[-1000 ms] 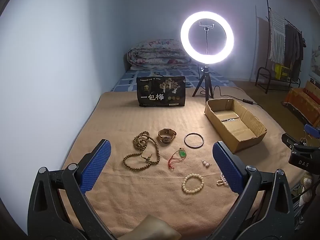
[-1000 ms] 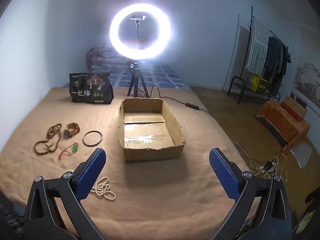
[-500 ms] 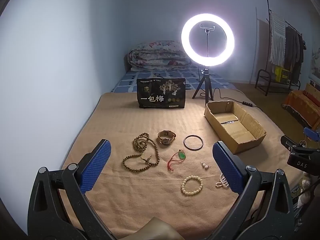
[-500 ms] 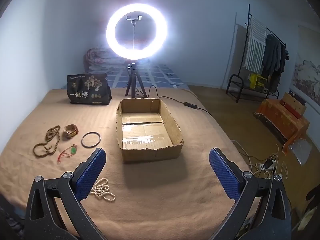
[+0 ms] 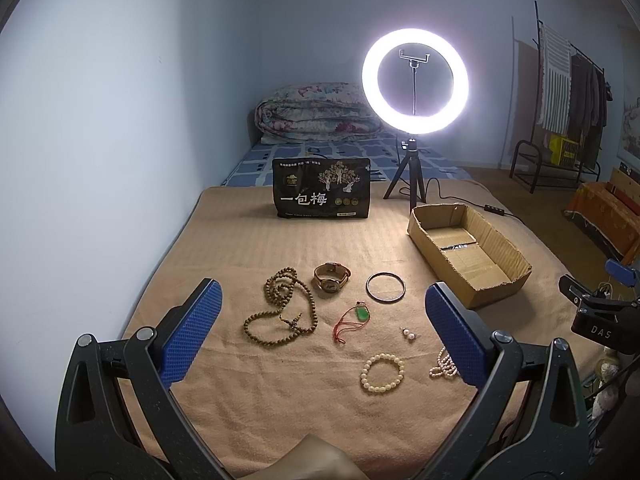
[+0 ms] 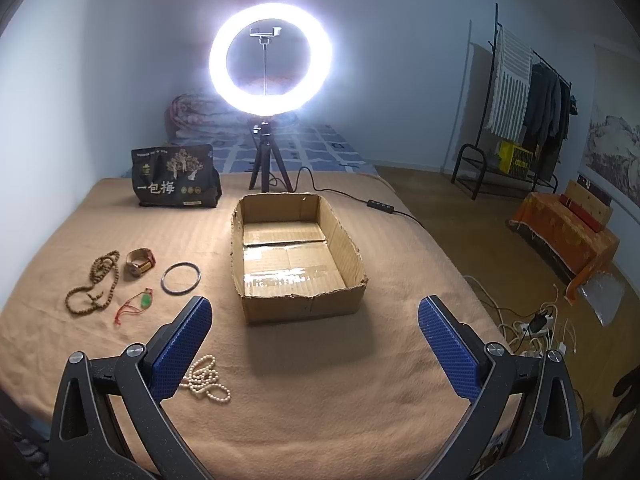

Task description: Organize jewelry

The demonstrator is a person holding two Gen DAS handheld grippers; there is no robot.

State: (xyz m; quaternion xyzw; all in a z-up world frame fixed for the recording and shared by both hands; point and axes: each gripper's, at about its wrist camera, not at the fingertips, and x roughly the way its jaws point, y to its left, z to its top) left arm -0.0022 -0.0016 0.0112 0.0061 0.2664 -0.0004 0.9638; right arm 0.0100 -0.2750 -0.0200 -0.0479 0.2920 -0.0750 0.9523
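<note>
Jewelry lies on a tan blanket (image 5: 248, 248): a wooden bead necklace (image 5: 284, 308), a watch (image 5: 330, 277), a dark bangle (image 5: 385, 287), a green pendant on red cord (image 5: 358, 316), pearl earrings (image 5: 409, 333), a cream bead bracelet (image 5: 382, 368) and a pearl strand (image 6: 206, 378). An open cardboard box (image 6: 298, 256) stands to their right with nothing in it. My left gripper (image 5: 324, 332) is open and empty above the jewelry's near side. My right gripper (image 6: 316, 344) is open and empty in front of the box; it also shows in the left wrist view (image 5: 596, 312).
A lit ring light on a tripod (image 5: 414, 92) and a black snack bag (image 5: 322, 194) stand at the blanket's far side. A cable with a switch (image 6: 380, 205) runs off to the right. A clothes rack (image 6: 524, 108) and a power strip (image 6: 536, 326) are on the floor side.
Both grippers have drifted slightly, so the jewelry and box sit a little differently in view. Both stay open and empty. Nothing on the blanket has moved.
</note>
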